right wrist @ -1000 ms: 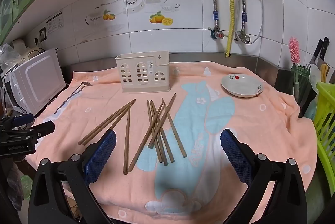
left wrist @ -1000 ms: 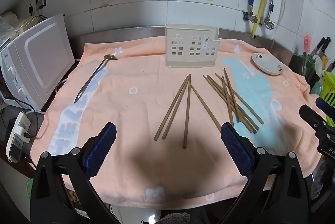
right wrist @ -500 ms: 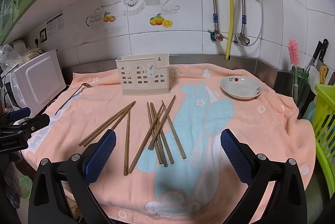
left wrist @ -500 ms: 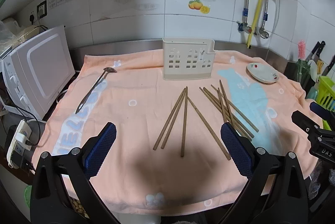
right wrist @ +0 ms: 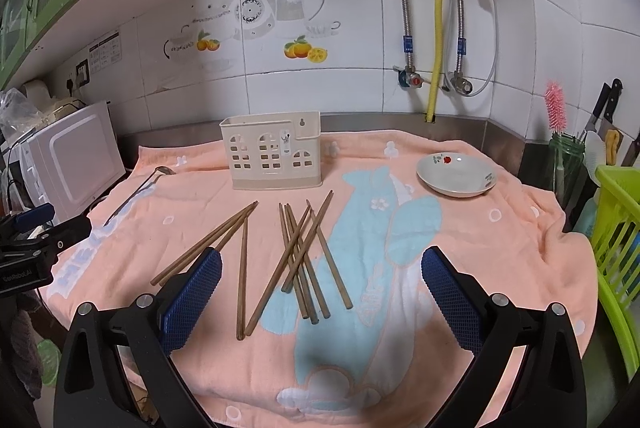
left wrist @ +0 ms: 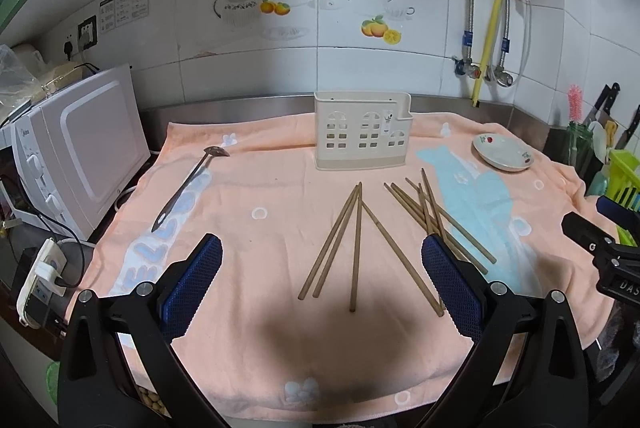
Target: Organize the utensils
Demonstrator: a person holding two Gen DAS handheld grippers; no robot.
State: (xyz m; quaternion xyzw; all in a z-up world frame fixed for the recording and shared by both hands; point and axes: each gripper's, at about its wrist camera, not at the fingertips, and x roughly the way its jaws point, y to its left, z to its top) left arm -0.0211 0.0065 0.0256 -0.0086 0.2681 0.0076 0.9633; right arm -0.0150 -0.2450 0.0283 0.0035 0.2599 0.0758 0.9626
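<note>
Several wooden chopsticks (left wrist: 356, 240) lie scattered on the peach towel (left wrist: 248, 308), also in the right wrist view (right wrist: 298, 260). A cream utensil holder (left wrist: 362, 135) stands empty behind them, also in the right wrist view (right wrist: 274, 155). A metal spoon (left wrist: 188, 187) lies on the towel's left side, also in the right wrist view (right wrist: 140, 187). My left gripper (left wrist: 320, 280) is open and empty above the towel's near edge. My right gripper (right wrist: 320, 298) is open and empty over the near ends of the chopsticks.
A white dish (right wrist: 456, 173) sits at the back right. A white microwave (left wrist: 80, 147) stands left of the towel. A green rack (right wrist: 618, 248) and a jar with a pink brush (right wrist: 564, 155) stand at the right. The tiled wall with pipes (right wrist: 438, 27) is behind.
Both grippers have risen and pulled back a little, so the towel and its things sit lower and smaller in view. Nothing on the towel has moved.
</note>
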